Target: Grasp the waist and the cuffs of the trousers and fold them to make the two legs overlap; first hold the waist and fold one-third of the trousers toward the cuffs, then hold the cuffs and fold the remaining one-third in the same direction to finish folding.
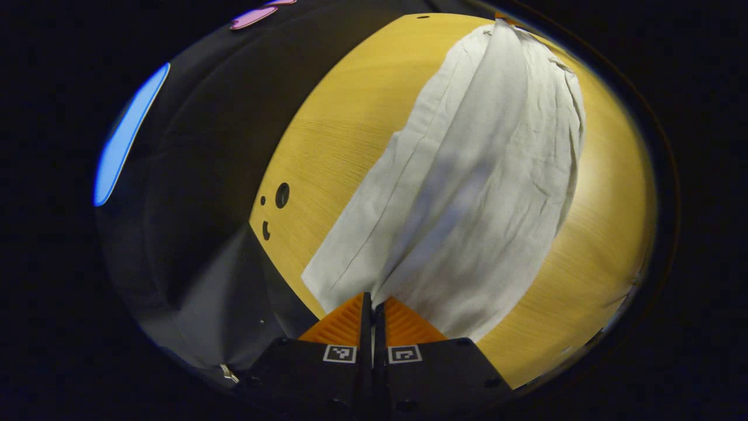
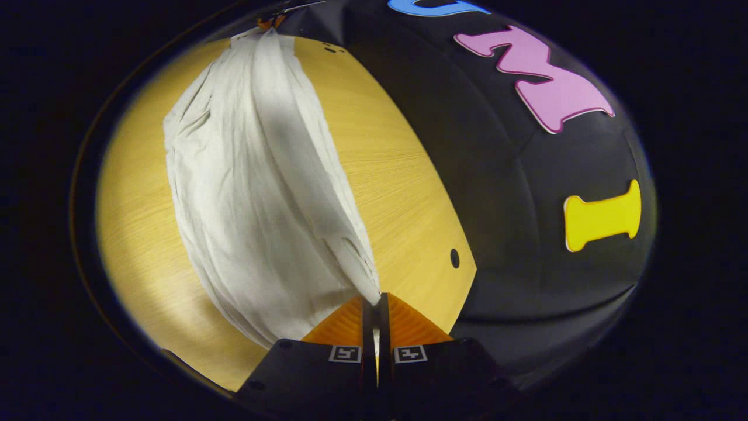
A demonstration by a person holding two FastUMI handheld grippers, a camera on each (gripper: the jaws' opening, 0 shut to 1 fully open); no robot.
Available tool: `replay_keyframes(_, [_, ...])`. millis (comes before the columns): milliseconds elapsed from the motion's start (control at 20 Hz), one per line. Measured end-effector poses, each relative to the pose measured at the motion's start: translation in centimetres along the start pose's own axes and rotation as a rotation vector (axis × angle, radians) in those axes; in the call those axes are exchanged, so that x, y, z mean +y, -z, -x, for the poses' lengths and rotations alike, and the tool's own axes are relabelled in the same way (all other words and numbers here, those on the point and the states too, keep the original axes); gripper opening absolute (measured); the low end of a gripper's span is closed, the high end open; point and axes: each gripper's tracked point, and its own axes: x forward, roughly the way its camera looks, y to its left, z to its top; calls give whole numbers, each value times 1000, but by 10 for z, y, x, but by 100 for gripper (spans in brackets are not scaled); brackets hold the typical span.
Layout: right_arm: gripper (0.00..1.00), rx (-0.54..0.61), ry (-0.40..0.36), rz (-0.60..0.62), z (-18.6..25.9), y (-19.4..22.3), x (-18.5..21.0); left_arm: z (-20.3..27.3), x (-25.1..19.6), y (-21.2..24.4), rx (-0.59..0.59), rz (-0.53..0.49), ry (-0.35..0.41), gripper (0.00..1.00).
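Left gripper view: fingers (image 1: 372,304) pinched on trousers (image 1: 467,175) (right gripper (image 2: 374,304) likewise).

wooden table (image 1: 350,134) runs across the middle of the left gripper view, warm yellow grain, its edge curving down the left side. a round hole (image 1: 282,195) sits near that edge, left of centre, with two smaller dark marks just beside it. one more small hole (image 1: 422,16) at the top of the frame. black cloth wall (image 1: 198,175) takes the left of the frame, creased lower down. over in the right gripper view, the table (image 2: 397,175) spreads from the left to the centre, a small hole (image 2: 454,258) near its right corner, and the black cloth wall (image 2: 502,193) fills the right side.
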Motion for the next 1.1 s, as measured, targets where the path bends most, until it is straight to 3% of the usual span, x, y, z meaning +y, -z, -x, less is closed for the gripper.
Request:
replay_keyframes(200, [1,29,-9,71,-25,6,9,-33,6,-10,30,-75,-1,6])
replay_keyframes(400, [13,54,25,96,-36,6,11,-54,-5,-8,62,-128,7,6])
replay_keyframes(600, [27,42,68,171,-35,8,10,-51,-3,-10,17,-255,-49,9])
replay_keyframes(650, [35,42,70,169,-34,9,10,-51,2,-8,15,-287,-76,11])
replay_keyframes(700, [39,43,71,162,-34,9,8,-48,5,-7,19,-313,-102,22])
replay_keyframes(750, [37,43,73,155,-33,8,6,-47,15,0,28,-328,-127,33])
replay_keyframes(900, [49,50,91,152,-29,8,0,-40,28,21,66,-309,-152,80])
replay_keyframes(950, [51,44,115,158,-27,7,-6,-36,30,29,77,-298,-149,87])
replay_keyframes(1000, [60,46,129,161,-18,9,-8,-33,30,38,85,-286,-148,98])
replay_keyframes(1100, [57,79,149,158,-1,26,-10,-28,34,52,89,-266,-150,98])
